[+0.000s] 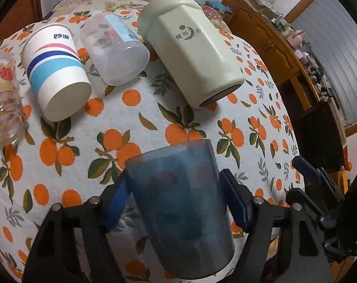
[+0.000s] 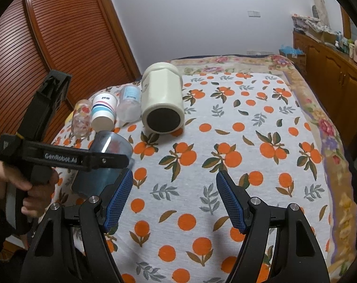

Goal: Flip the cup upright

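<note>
My left gripper [image 1: 176, 188] is shut on a translucent dark blue cup [image 1: 180, 212] and holds it tilted above the orange-print cloth, its closed base away from the camera and its wider rim toward it. The same cup [image 2: 105, 162] shows in the right wrist view between the left gripper's fingers, at the left. My right gripper [image 2: 174, 186] is open and empty over the cloth, to the right of the cup.
Several cups lie on their sides in a row at the back: a cream mug [image 1: 192, 49], a frosted plastic cup [image 1: 114, 49], a striped paper cup [image 1: 55, 70] and a printed glass [image 1: 3, 99]. A wooden cabinet [image 1: 296, 59] stands at the right. The cloth [image 2: 249, 141] covers a bed.
</note>
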A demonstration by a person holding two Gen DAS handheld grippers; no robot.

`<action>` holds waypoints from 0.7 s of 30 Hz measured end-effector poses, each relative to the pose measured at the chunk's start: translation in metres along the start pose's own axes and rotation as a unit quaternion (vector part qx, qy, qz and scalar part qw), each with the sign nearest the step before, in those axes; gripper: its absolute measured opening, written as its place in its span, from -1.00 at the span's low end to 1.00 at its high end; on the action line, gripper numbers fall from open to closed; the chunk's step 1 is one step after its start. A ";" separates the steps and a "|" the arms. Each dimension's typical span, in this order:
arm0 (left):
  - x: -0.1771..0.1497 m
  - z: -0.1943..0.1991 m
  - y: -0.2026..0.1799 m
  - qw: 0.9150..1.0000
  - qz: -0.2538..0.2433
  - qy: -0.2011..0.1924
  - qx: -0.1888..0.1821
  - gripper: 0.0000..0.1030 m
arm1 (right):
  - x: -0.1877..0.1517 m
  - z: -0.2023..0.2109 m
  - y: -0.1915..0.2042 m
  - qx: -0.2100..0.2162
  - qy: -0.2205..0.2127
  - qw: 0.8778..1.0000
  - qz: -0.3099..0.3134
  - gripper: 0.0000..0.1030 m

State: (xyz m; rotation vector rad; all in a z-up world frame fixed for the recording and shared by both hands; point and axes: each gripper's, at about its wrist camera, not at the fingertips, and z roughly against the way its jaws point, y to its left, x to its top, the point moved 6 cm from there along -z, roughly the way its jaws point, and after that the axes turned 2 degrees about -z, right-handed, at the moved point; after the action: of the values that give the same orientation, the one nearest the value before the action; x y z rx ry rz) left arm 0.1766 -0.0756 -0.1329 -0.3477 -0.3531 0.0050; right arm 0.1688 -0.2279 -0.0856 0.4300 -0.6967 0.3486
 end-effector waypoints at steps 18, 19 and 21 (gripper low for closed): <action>0.005 0.050 -0.018 0.977 -0.129 -0.140 0.097 0.35 | -0.004 -0.011 0.003 0.001 0.008 1.000 -0.004 0.45; 0.005 0.052 -0.021 0.975 -0.136 -0.146 0.102 0.35 | -0.004 -0.012 0.003 0.000 0.008 1.000 -0.005 0.45; 0.005 0.053 -0.023 0.971 -0.146 -0.158 0.107 0.33 | -0.004 -0.014 0.002 -0.001 0.010 1.000 -0.006 0.45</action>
State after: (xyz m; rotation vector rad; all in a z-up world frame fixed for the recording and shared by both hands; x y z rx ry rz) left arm 0.1624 -0.0790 -0.0773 -0.0772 -0.7111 -0.1919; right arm 0.1728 -0.2205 -0.0972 0.4277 -0.6738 0.3409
